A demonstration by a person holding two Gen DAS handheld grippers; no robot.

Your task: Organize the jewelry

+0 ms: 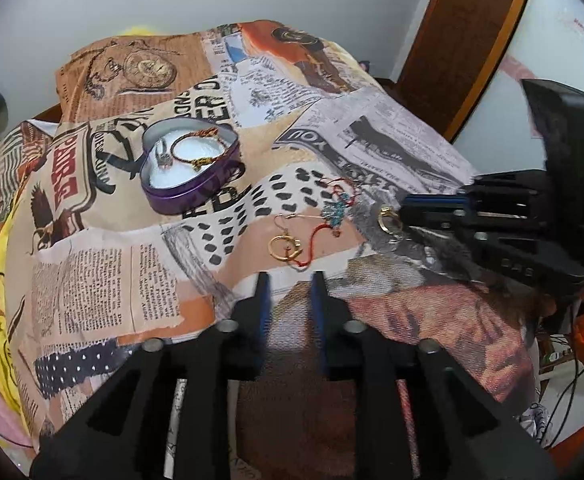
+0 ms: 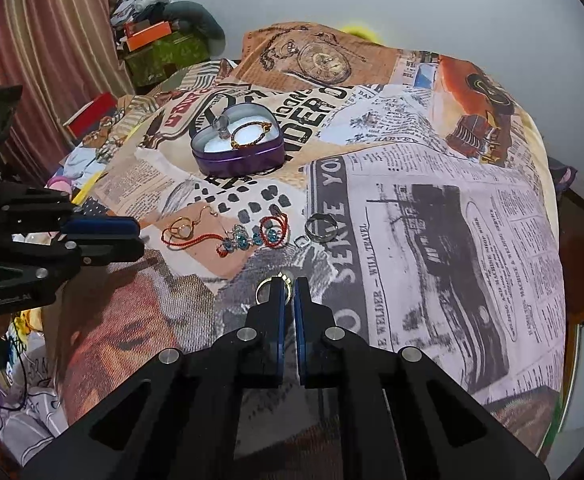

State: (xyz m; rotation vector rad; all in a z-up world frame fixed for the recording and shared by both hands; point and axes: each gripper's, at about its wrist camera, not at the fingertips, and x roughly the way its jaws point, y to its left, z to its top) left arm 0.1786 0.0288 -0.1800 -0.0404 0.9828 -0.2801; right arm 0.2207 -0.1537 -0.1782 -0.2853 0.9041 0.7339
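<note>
The right gripper [image 2: 287, 286] pinches a gold ring [image 2: 265, 288] between its fingers; the purple heart tin [image 2: 237, 156] sits toward eleven o'clock.

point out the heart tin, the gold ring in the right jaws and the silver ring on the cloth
heart tin [image 2: 239, 160], right wrist view, on its purple side wall
gold ring [image 2: 263, 290], right wrist view, on the left arc of the band beside the jaws
silver ring [image 2: 320, 229], right wrist view, on the band's near edge
</note>
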